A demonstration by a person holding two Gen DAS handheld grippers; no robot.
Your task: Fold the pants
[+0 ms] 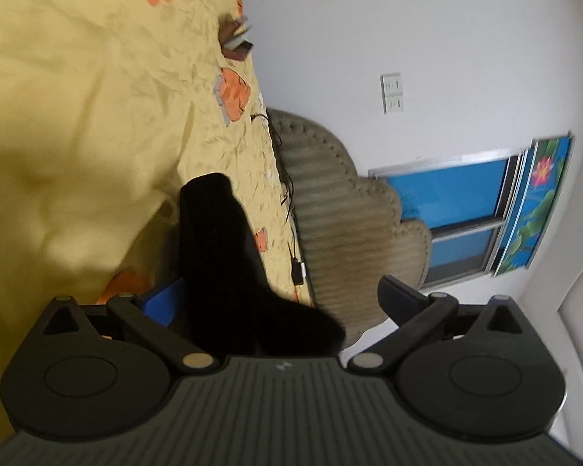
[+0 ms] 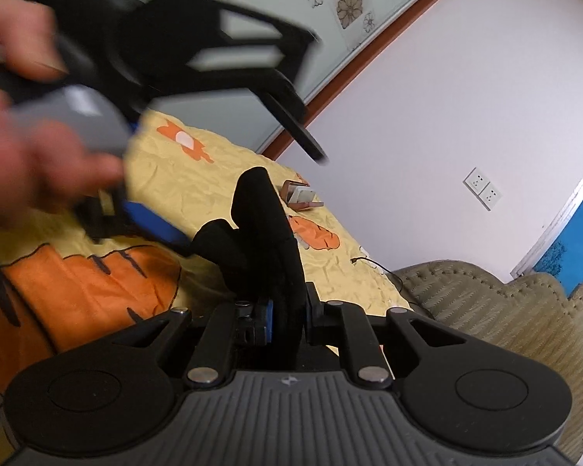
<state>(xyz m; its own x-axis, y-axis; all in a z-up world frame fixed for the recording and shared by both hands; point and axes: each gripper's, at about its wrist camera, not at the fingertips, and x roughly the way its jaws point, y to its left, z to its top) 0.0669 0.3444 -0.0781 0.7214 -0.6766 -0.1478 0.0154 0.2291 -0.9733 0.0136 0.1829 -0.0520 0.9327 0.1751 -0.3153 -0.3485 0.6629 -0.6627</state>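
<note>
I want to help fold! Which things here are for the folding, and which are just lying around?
For the job:
pants, black, pinched in the right gripper
left gripper, fingers wide open
bed, where the folding happens

Just lying about:
cards
cable
chair

Black pants [image 2: 272, 233] between clamped jaws

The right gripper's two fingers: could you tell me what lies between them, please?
A fold of the black pants is clamped between the right gripper pads, seen in the right wrist view.
</note>
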